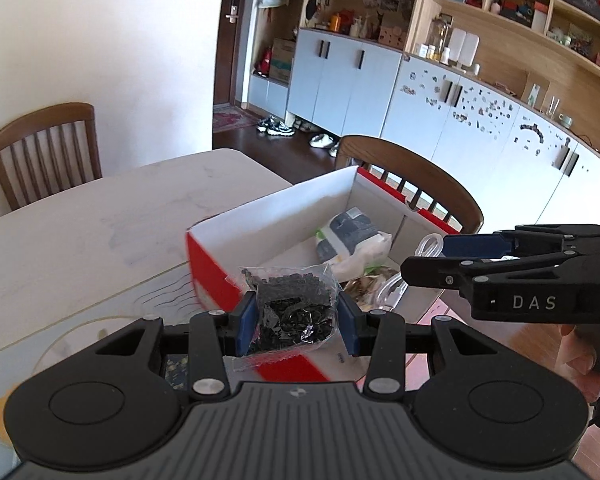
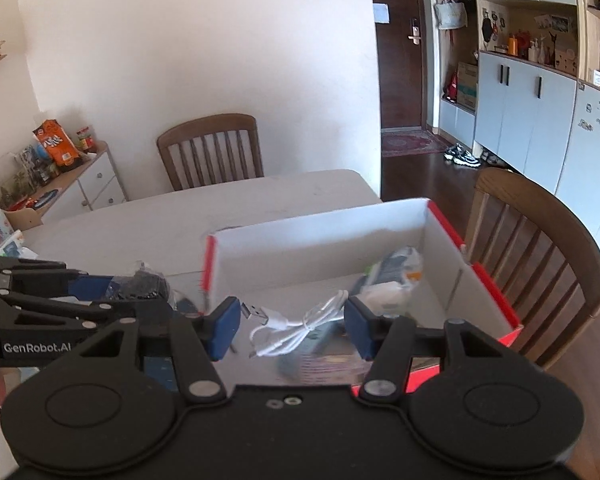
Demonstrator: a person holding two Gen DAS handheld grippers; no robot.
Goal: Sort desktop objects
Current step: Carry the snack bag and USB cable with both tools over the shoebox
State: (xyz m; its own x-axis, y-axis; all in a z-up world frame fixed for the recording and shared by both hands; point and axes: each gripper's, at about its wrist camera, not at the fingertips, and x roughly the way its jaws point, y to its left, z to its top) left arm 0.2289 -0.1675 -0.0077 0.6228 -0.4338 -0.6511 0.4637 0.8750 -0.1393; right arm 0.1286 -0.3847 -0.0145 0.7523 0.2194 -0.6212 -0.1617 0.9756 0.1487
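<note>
Bag of black bits (image 1: 290, 306) was pinched between the blue pads of the left gripper (image 1: 296, 316), held just short of the near wall of the red-and-white box (image 1: 210, 264). Right gripper (image 2: 292, 322) was spread wide over the box's near edge, gripping nothing; white USB cable (image 2: 296, 328) was between its pads, untouched. Packets (image 1: 350, 240) lay inside the box. The box sat on the white table (image 1: 80, 232), with a wooden chair (image 1: 412, 176) behind it.
</note>
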